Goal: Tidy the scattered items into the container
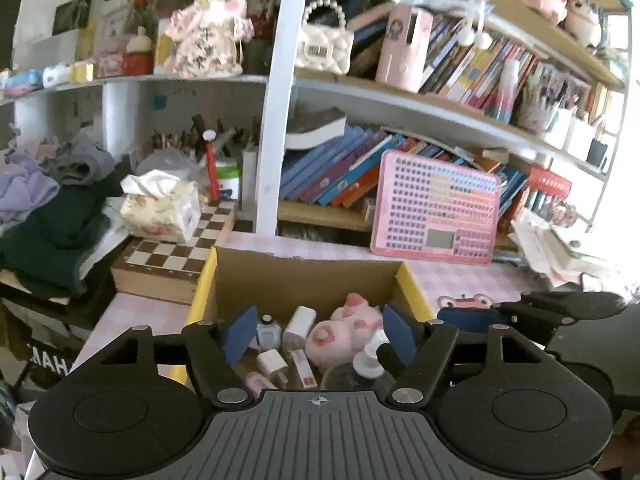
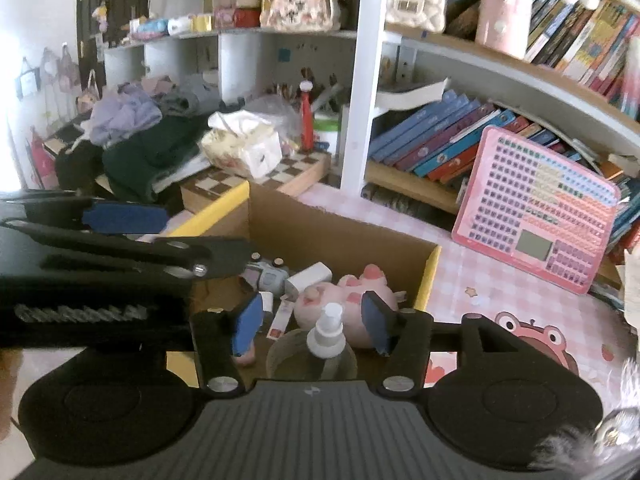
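Both tongs, left [image 1: 318, 338] and right [image 2: 310, 322], hang apart and empty over the cardboard box [image 1: 304, 276]. The spray bottle [image 2: 326, 340] lies inside, nozzle toward twelve o'clock, squarely between the right pair.

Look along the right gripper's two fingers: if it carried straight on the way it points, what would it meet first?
Most likely the clear spray bottle standing in the cardboard box, directly between the open right gripper pads. The pink plush lies just beyond; depth is uncertain.
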